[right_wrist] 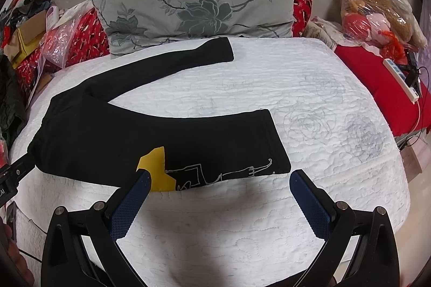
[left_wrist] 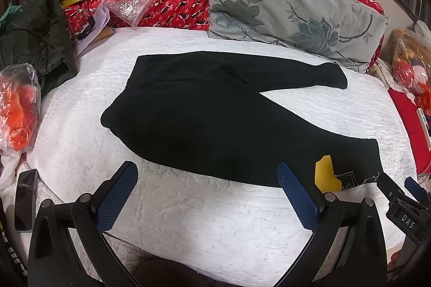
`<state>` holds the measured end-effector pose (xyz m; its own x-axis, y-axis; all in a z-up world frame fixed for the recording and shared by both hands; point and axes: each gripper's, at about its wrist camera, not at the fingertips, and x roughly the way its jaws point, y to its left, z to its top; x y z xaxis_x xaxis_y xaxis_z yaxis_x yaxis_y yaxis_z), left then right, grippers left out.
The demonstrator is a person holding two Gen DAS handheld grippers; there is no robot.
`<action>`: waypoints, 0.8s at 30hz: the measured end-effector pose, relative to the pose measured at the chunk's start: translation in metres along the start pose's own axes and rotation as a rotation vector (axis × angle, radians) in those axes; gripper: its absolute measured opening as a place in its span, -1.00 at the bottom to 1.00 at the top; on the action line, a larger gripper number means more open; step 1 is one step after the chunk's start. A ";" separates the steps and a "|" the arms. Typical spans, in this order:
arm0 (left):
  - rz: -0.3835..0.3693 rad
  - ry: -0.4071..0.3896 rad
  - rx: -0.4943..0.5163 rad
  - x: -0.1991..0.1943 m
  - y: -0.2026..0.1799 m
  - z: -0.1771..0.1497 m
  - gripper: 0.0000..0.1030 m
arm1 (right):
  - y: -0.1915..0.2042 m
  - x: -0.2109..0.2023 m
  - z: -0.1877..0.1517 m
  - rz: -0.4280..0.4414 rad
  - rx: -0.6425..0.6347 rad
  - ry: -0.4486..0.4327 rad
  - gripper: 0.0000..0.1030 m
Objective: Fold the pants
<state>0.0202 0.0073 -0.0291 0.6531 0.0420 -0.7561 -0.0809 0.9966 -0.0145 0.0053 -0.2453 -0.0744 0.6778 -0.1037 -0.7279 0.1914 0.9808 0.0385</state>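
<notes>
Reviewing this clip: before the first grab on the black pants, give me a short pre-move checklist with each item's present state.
1. Left gripper open and empty: ok.
2. Right gripper open and empty: ok.
3. Black pants lie flat on the white quilt: ok.
4. Legs aligned for folding: not ok; they splay apart, far leg cuff near the grey pillow.
5. Near leg cuff within reach of right gripper: ok, likely.
6. Phone clear of pants: ok.

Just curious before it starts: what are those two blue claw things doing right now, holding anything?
Left gripper: open, holding nothing, hovering short of the black pants.
Right gripper: open, holding nothing, at the near leg's cuff.
</notes>
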 end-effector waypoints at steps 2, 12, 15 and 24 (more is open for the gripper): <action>0.003 0.001 0.003 0.001 -0.001 0.001 1.00 | 0.000 0.001 0.000 0.002 0.000 0.002 0.99; 0.008 0.019 0.004 0.013 -0.003 0.011 1.00 | 0.002 0.008 0.014 0.017 -0.011 0.013 0.99; 0.013 0.022 0.008 0.017 -0.004 0.016 1.00 | 0.003 0.012 0.023 0.023 -0.016 0.018 0.99; 0.015 0.151 0.027 0.053 0.008 0.066 1.00 | -0.009 0.035 0.076 0.058 0.006 0.025 0.99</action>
<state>0.1039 0.0226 -0.0255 0.5312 0.0480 -0.8459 -0.0684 0.9976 0.0136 0.0813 -0.2702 -0.0486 0.6702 -0.0423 -0.7410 0.1568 0.9839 0.0856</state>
